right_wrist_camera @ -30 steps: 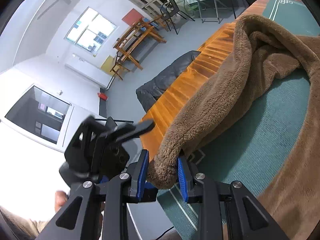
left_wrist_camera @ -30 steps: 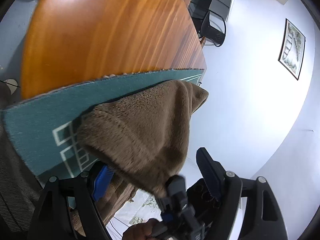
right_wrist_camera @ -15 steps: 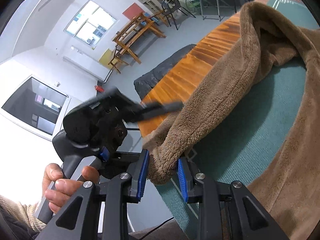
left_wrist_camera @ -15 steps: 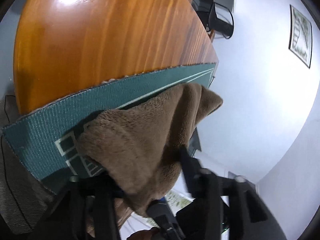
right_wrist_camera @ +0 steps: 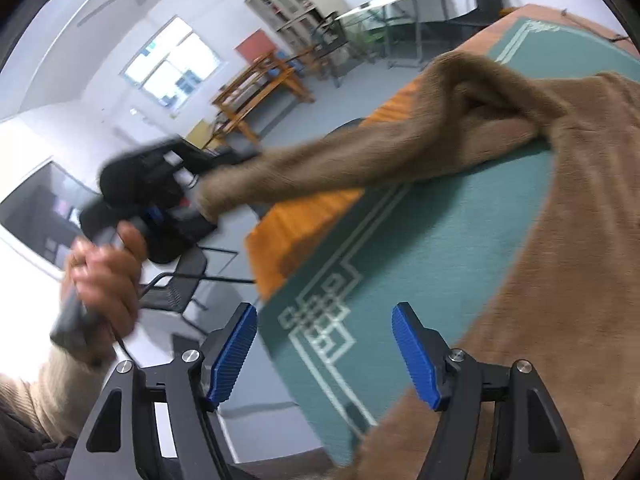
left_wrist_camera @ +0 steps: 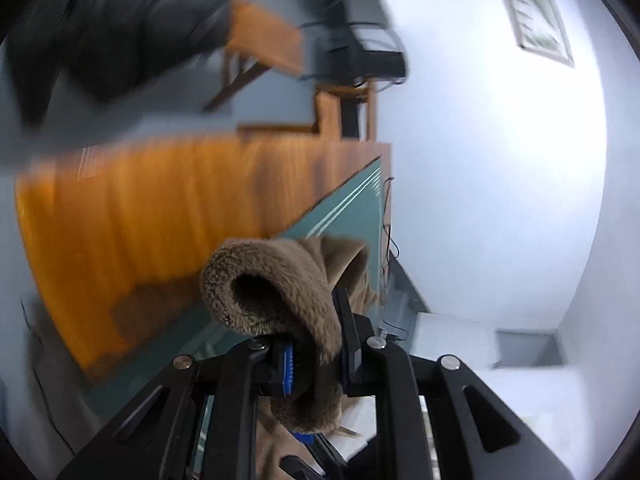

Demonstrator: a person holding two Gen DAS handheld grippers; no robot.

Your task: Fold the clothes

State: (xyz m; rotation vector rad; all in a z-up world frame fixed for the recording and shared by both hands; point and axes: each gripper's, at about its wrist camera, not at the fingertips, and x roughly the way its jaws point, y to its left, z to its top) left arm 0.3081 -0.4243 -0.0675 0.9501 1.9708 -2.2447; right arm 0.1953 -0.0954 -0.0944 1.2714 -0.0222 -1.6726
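Two handheld grippers work one brown fleece garment (right_wrist_camera: pixel 560 240) on a teal mat (right_wrist_camera: pixel 420 256) laid over an orange wooden table (left_wrist_camera: pixel 160 208).

The room has white walls, one window (right_wrist_camera: pixel 172 64), one framed picture (left_wrist_camera: pixel 536 12) and several chairs. The left gripper (left_wrist_camera: pixel 316 356) pinches a rolled sleeve end, lifted off the mat. The right gripper (right_wrist_camera: pixel 324 352) gapes wide, holding nothing, above the mat. One hand (right_wrist_camera: pixel 104 276) grips the left tool.

Left gripper (left_wrist_camera: pixel 316 354) clamped tight, gripped by a hand (right_wrist_camera: pixel 102 276). Right gripper (right_wrist_camera: pixel 324 350) spread wide, nothing between the pads.
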